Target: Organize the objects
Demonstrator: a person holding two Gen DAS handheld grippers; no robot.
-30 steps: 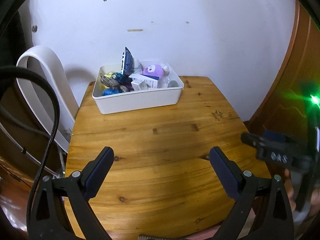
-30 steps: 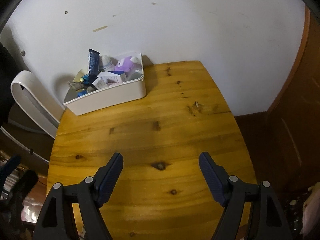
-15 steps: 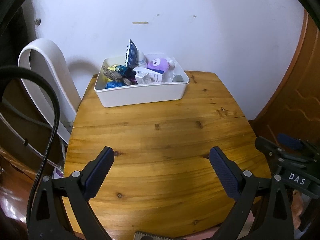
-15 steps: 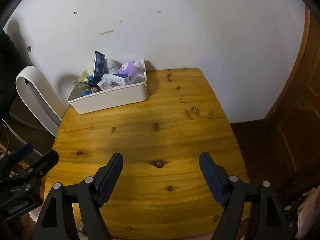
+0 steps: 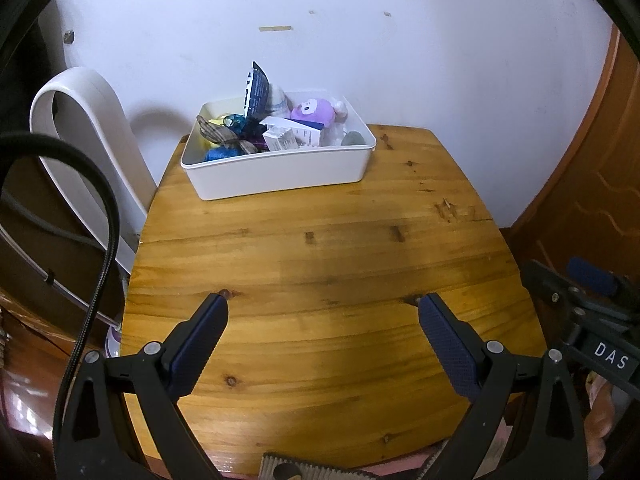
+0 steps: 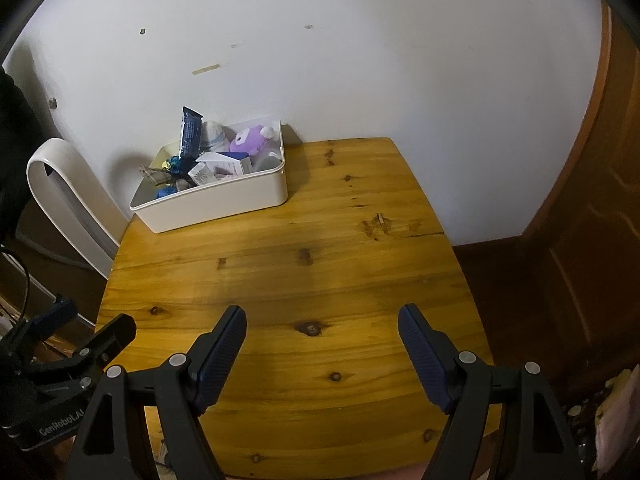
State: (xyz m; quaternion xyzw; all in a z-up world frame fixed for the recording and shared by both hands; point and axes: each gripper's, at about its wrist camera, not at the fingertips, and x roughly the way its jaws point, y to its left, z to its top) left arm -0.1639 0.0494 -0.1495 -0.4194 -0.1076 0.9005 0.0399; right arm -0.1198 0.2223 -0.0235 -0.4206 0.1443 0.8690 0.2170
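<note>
A white plastic bin point(image 5: 280, 166) point(image 6: 224, 200) stands at the far left corner of the wooden table point(image 5: 320, 260) point(image 6: 300, 280), against the wall. It is packed with several items: a purple plush toy point(image 5: 314, 112) point(image 6: 250, 142), a dark blue tube point(image 5: 254, 90) point(image 6: 190, 132) standing upright, small white boxes point(image 5: 286, 138) and a plaid fabric piece point(image 5: 218, 134). My left gripper point(image 5: 322, 306) hovers open over the table's near part, nothing between its fingers. My right gripper point(image 6: 322, 316) is likewise open and holds nothing, well short of the bin.
A white curved appliance point(image 5: 92, 128) point(image 6: 64, 188) stands left of the table against the wall. A brown wooden door point(image 5: 600, 168) point(image 6: 592, 200) is on the right. Black cables point(image 5: 100, 208) hang at the left. Each gripper shows at the edge of the other's view.
Both views have pulled back and tilted slightly, so the bin sits lower and farther in frame. Each gripper has come into the edge of the other's view. Jaws unchanged.
</note>
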